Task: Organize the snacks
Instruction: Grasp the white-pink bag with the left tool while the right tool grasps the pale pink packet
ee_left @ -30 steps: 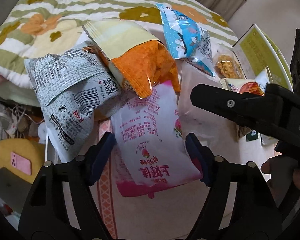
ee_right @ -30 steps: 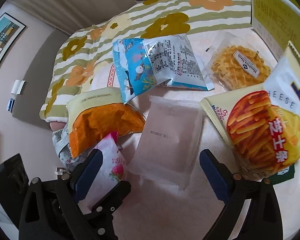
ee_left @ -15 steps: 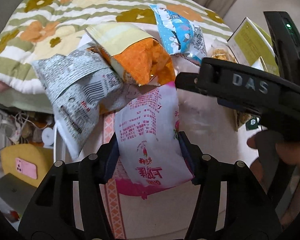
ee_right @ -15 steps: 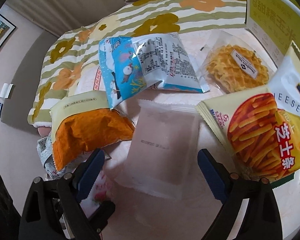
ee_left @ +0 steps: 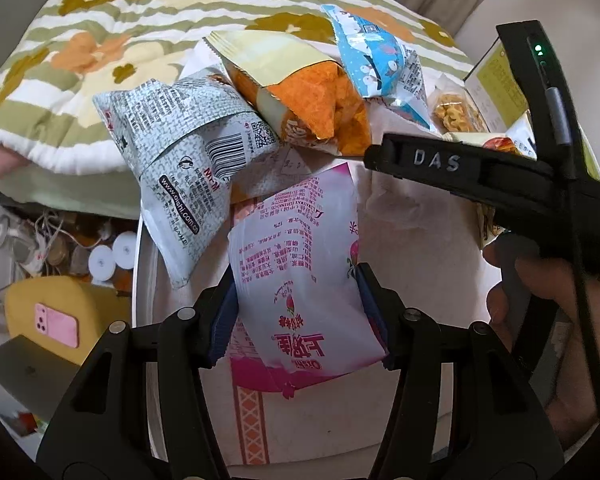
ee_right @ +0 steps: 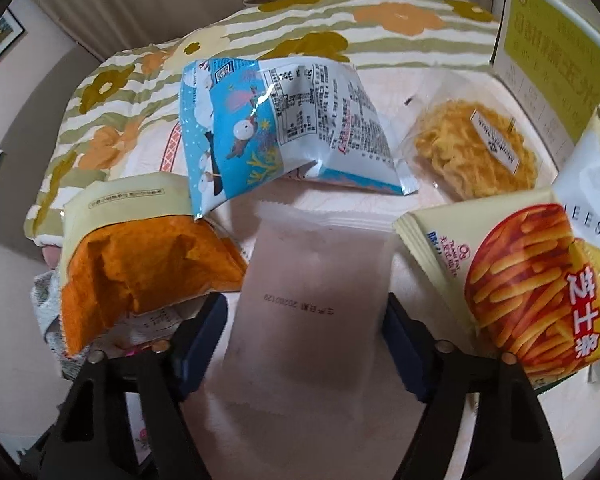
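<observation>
My left gripper [ee_left: 298, 314] is shut on a pink-and-white snack bag [ee_left: 296, 268], its pads pressing both sides. My right gripper [ee_right: 302, 340] is open, its jaws straddling a pale translucent pink packet [ee_right: 312, 300] that lies flat on the table; the pads are close to its edges. In the left wrist view the right gripper's black body [ee_left: 480, 176] crosses the right side. An orange-and-cream bag [ee_right: 140, 252], a blue snowman bag [ee_right: 268, 128], a waffle packet [ee_right: 476, 156] and a cheese-stick bag [ee_right: 532, 280] lie around it.
A grey printed bag [ee_left: 184, 168] leans off the table's left edge [ee_left: 140, 264]. A flowered quilt [ee_left: 100, 40] lies behind the table. A green-and-white box [ee_right: 552, 44] stands at the far right. A yellow stool with a pink phone [ee_left: 56, 324] sits below left.
My left gripper has closed onto the pink-and-white bag. My right gripper has moved forward and down over the pale packet, its jaws now on either side of it.
</observation>
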`<state>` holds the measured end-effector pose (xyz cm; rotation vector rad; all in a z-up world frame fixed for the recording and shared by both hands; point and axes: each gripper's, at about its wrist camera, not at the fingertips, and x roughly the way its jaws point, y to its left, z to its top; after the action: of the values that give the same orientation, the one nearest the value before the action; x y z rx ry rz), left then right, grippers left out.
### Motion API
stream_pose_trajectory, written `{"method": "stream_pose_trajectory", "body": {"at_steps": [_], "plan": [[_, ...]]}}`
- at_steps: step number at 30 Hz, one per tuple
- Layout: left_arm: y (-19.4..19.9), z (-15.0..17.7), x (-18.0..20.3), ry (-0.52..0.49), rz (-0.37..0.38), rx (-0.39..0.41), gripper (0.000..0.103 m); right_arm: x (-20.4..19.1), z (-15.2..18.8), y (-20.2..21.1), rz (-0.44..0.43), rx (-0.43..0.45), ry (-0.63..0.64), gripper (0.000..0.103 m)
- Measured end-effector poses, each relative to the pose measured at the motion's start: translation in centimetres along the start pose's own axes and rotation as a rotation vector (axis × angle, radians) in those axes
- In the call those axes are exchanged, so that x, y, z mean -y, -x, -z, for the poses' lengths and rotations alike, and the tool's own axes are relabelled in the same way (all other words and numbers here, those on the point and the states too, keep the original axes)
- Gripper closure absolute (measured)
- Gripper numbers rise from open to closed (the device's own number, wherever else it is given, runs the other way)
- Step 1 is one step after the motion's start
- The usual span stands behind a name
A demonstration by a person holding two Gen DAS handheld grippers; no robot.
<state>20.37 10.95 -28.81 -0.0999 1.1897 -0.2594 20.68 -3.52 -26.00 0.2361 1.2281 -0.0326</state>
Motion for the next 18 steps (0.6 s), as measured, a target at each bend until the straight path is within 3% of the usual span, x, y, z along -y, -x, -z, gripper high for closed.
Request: {"method": "stream_pose_trajectory", "body": {"at_steps": [9, 18], "plan": [[1.0, -0.3, 0.6, -0.028, -0.001, 0.012, 0.051, 1.1, 0.4, 1.9, -0.074, 0.013, -0.03, 0.043], [5.3, -2.2, 2.9, -0.084, 0.028, 0.094, 0.051, 1.5, 0.0, 8.3, -0.135, 0.104, -0.038, 0.044]]}}
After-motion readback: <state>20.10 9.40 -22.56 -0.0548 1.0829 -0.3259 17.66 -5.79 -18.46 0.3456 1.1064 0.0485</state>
